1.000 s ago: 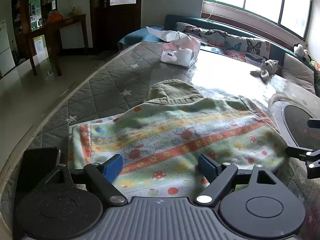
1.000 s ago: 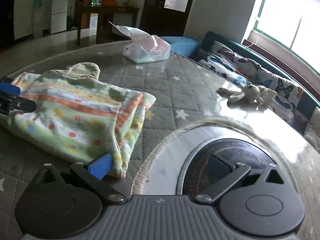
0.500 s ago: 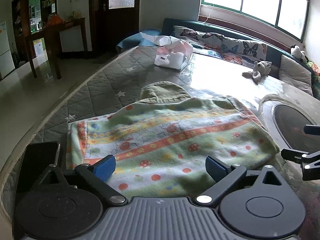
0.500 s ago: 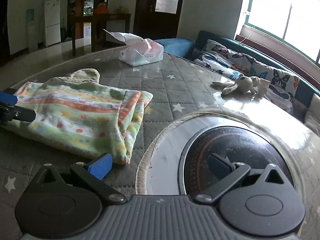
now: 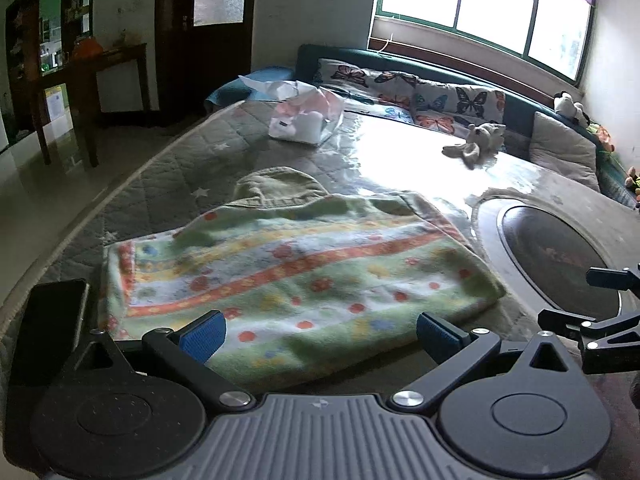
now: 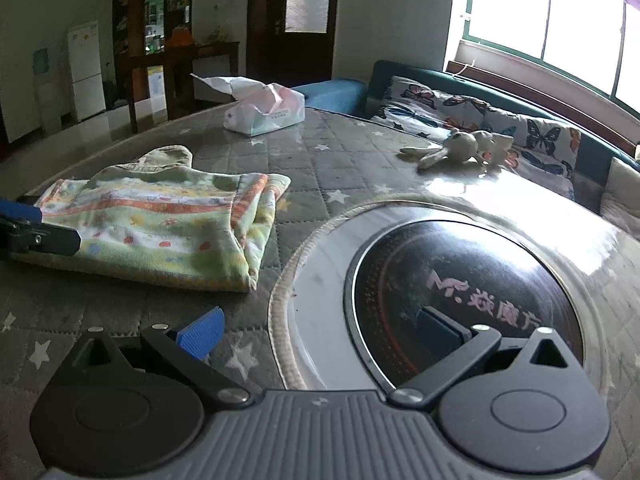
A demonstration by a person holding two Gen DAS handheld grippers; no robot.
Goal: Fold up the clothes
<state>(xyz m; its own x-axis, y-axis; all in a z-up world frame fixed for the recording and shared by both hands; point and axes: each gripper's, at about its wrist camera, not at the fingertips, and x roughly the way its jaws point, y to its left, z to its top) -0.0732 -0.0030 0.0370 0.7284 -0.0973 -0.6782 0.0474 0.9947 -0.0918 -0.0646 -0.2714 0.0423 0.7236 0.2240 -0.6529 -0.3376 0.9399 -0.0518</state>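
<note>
A folded garment of green fleece with orange stripes and dots lies flat on the quilted grey table cover, its olive hood poking out at the far side. My left gripper hovers open over the garment's near edge, nothing between its blue pads. In the right wrist view the same garment lies to the left. My right gripper stands open and empty above the cover and the rim of the round cooktop, clear of the cloth.
A dark phone lies at the table's left edge. A tissue pack and a plush rabbit sit farther back. Behind runs a bench with butterfly cushions. The right gripper's fingers show at the right edge.
Both grippers have drawn back toward me from the garment. The left one has opened wider, and the right one now sits clear of the cloth's corner.
</note>
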